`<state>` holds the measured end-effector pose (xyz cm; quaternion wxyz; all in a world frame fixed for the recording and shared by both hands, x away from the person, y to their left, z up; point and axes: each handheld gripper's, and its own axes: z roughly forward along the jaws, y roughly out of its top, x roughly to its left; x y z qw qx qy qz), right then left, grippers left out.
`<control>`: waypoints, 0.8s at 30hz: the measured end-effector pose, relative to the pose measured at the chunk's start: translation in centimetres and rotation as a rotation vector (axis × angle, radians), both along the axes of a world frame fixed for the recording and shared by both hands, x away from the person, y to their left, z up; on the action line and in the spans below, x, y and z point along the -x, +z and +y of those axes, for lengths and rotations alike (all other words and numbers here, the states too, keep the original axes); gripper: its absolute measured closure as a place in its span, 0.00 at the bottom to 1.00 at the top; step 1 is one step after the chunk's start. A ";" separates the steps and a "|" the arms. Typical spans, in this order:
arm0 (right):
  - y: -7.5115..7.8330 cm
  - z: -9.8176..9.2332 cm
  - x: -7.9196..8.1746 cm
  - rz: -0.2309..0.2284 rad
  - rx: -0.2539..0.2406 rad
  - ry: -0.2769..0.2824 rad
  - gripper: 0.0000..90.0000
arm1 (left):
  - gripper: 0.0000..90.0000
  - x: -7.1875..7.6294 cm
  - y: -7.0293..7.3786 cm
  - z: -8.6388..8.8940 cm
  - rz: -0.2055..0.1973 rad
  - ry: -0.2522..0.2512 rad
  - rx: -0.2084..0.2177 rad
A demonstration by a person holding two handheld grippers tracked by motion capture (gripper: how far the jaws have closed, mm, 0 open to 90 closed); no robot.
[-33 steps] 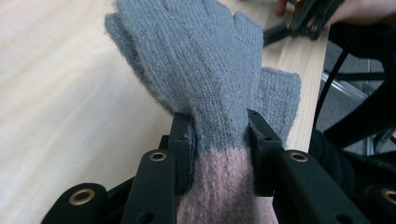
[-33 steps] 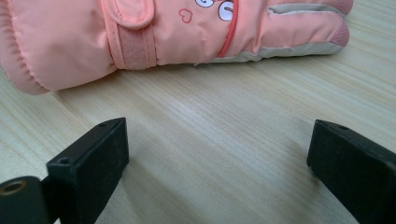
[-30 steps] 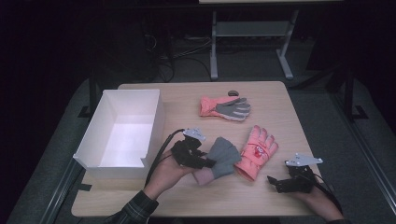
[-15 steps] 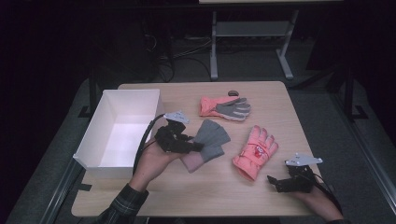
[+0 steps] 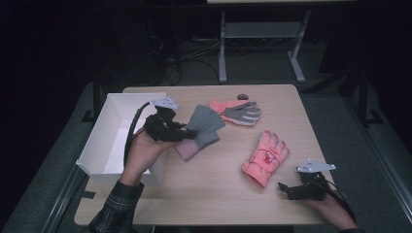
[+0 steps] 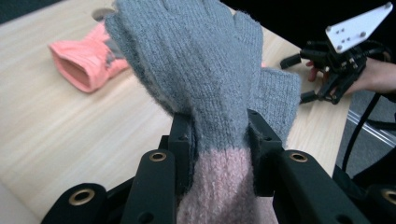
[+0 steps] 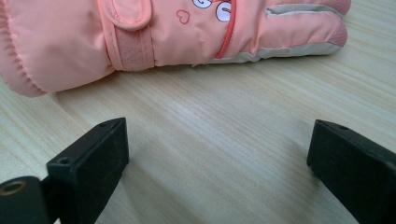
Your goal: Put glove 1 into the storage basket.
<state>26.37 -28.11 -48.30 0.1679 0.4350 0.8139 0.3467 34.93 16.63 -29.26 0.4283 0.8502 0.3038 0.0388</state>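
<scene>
Where jaws pinch it, knit glove (image 6: pixel 210 93) turns pink.

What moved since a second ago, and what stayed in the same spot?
The left tongs, shut on the grey and pink knitted glove, lifted it off the table and carried it toward the white box. The right tongs stayed open beside the pink padded glove, which kept its place, as did the far pink and grey glove.

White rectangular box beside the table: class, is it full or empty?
Empty: the white rectangular box shows only bare white floor and walls inside.
</scene>
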 end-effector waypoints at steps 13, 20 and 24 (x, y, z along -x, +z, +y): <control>0.0 0.0 0.1 0.001 -0.001 -0.006 0.05 | 0.75 -0.8 0.8 4.5 -0.026 0.107 0.036; 0.0 0.0 0.1 0.003 -0.001 -0.008 0.05 | 0.75 -0.9 1.1 6.8 -0.041 0.178 0.041; 0.0 0.0 0.1 0.002 -0.001 -0.008 0.05 | 0.75 -0.9 1.2 8.1 -0.046 0.213 0.060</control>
